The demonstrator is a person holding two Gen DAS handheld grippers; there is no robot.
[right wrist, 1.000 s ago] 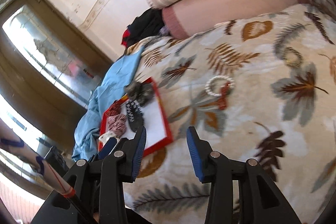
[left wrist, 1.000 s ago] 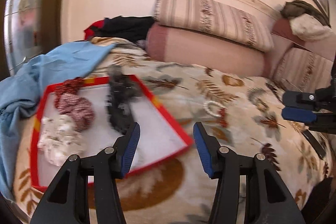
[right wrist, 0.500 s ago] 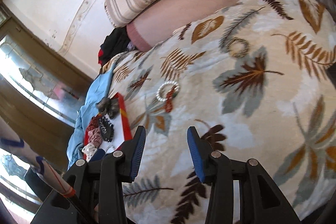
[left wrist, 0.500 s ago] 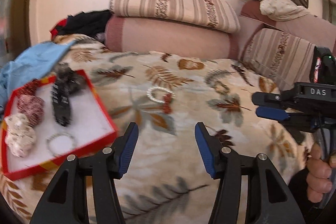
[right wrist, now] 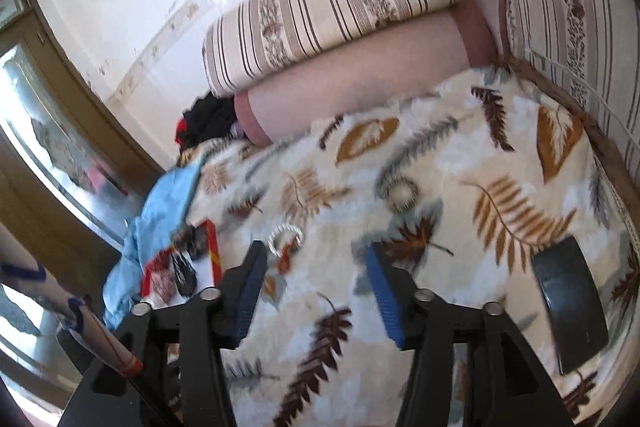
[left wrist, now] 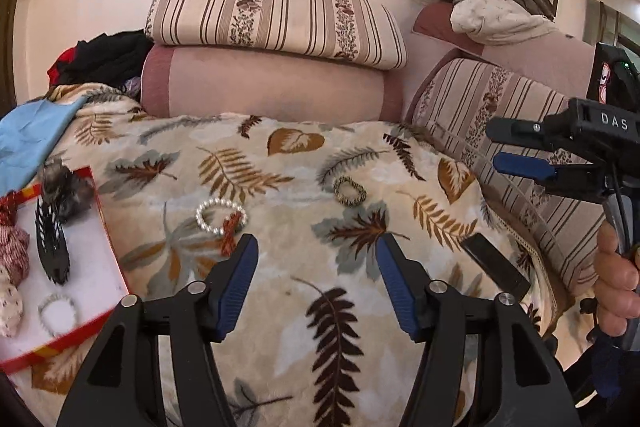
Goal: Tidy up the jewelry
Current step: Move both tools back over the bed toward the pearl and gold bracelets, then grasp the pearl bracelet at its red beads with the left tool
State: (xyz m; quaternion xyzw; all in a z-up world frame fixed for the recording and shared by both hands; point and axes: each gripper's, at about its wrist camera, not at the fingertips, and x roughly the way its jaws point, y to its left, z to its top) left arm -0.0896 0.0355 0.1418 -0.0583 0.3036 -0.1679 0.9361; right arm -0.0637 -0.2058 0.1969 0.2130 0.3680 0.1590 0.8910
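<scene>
left gripper (left wrist: 316,247): jaws opening, nothing between the blue pads, held above the leaf-print blanket (left wrist: 280,291). right gripper (right wrist: 316,259): jaws likewise opening, empty, also over the blanket. in the left wrist view the right gripper (left wrist: 496,145) enters from the right edge, with the person's hand (left wrist: 616,291) wrapped round its handle.

just beyond the left gripper's left finger lies a pearl bracelet (left wrist: 218,213) with a red piece attached, flat on the blanket. further out and to the right, apart from it, lies a dark beaded bracelet (left wrist: 350,190). in the right wrist view the pearl bracelet (right wrist: 286,237) sits just past the left fingertip and the dark beaded bracelet (right wrist: 398,193) lies beyond the gap between the fingers.

at the left edge of the blanket rests a red-rimmed tray (left wrist: 108,227). it holds a black hair clip (left wrist: 52,247), a small pearl bracelet (left wrist: 58,311), a dark fluffy item and red and pale scrunchies.

a black flat object (left wrist: 496,261) lies on the blanket's right side. striped cushions (left wrist: 276,15) stand behind.
</scene>
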